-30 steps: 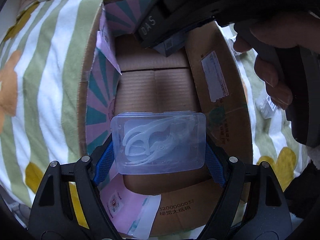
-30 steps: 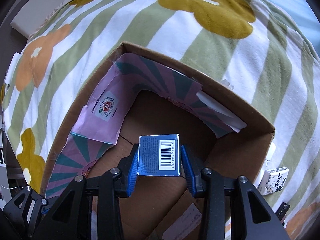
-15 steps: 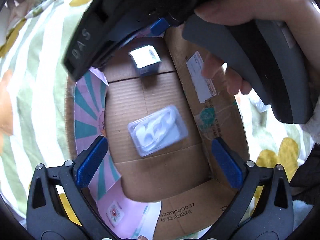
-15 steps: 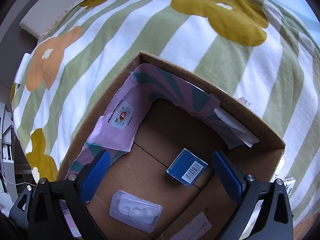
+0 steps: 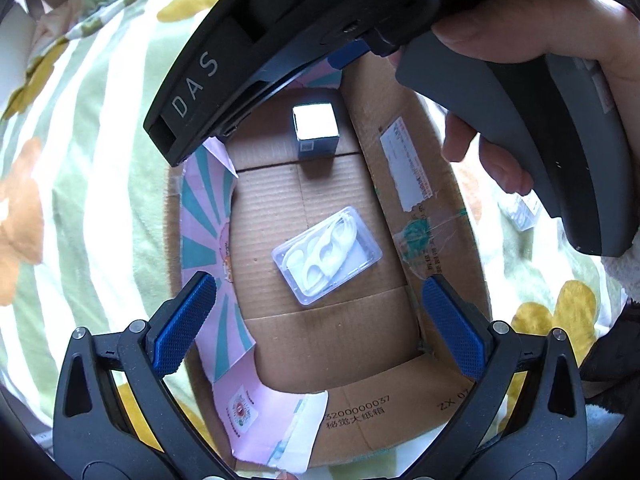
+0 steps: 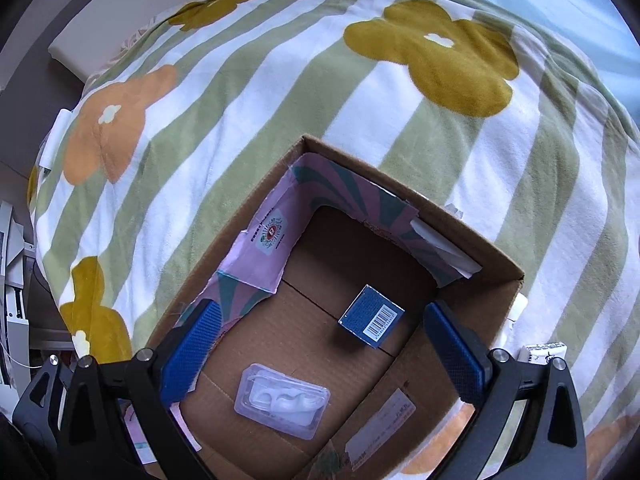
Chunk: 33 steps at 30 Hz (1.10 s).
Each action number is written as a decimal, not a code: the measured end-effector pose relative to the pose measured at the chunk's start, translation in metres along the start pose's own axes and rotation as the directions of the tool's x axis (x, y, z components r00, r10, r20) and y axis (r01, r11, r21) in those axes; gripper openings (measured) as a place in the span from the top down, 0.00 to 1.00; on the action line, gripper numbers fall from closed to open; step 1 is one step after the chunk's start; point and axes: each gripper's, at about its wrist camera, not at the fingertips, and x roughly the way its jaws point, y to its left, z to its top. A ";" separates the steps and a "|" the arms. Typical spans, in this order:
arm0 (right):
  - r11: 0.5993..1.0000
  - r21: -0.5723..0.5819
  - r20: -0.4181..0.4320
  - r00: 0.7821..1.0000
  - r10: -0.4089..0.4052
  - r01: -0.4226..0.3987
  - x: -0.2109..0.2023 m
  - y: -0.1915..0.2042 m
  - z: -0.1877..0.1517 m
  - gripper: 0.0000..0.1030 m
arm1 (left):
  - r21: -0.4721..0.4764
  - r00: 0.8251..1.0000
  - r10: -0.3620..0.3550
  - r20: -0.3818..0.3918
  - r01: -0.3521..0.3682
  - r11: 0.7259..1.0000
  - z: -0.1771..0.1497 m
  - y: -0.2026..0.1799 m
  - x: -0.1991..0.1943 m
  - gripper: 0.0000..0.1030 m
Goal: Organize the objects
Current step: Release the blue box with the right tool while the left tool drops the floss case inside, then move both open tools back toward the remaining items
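Note:
An open cardboard box (image 5: 436, 208) (image 6: 476, 248) sits on a flowered striped blanket. On its floor lie a clear plastic case of white floss picks (image 5: 326, 255) (image 6: 282, 400) and a small blue carton with a barcode (image 5: 316, 130) (image 6: 371, 317). My left gripper (image 5: 320, 328) is open and empty above the near end of the box. My right gripper (image 6: 324, 354) is open and empty above the box; its black body and the holding hand fill the top of the left wrist view (image 5: 304, 36).
Pink and teal patterned paper (image 5: 204, 208) (image 6: 272, 240) lines the box's walls. A small white packet (image 6: 544, 354) lies on the blanket (image 6: 360, 100) outside the box's right side. Shelving shows at the far left edge of the right wrist view.
Both grippers opened and let go: the floss case and the blue carton dropped onto the box floor. Both grippers then rose away from the box.

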 end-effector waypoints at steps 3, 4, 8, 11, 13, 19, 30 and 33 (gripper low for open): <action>1.000 -0.001 0.024 1.000 -0.005 0.005 -0.021 0.004 -0.004 0.02 | -0.005 1.000 0.003 0.016 -0.003 1.000 -0.002 -0.002 -0.017 0.00; 1.000 -0.002 0.033 0.999 -0.009 0.009 -0.029 0.006 -0.006 0.02 | -0.006 1.000 0.003 0.021 -0.003 1.000 -0.002 -0.004 -0.023 0.00; 1.000 0.004 0.070 0.997 -0.015 0.015 -0.061 0.012 -0.017 0.02 | -0.005 0.999 0.004 0.046 -0.004 1.000 -0.006 -0.012 -0.045 0.00; 1.000 0.020 0.097 0.995 -0.023 0.021 -0.084 0.014 -0.029 0.02 | -0.029 0.998 -0.016 0.058 0.018 0.999 -0.010 -0.017 -0.058 0.00; 0.999 0.038 0.117 0.993 -0.029 0.025 -0.102 0.014 -0.039 0.02 | -0.055 0.998 -0.029 0.060 0.032 0.998 -0.015 -0.019 -0.066 0.00; 0.993 0.118 0.163 0.985 -0.048 0.029 -0.154 0.005 -0.080 0.02 | -0.095 0.995 0.015 0.099 -0.006 0.995 -0.030 -0.038 -0.096 0.00; 0.935 0.329 0.232 0.948 -0.219 0.136 -0.234 -0.036 -0.187 0.02 | -0.131 0.987 -0.013 0.163 0.035 0.991 -0.043 -0.087 -0.136 0.00; 0.908 0.392 0.242 0.936 -0.254 0.145 -0.255 -0.054 -0.214 0.02 | -0.148 0.985 -0.037 0.169 0.062 0.987 -0.041 -0.101 -0.140 0.00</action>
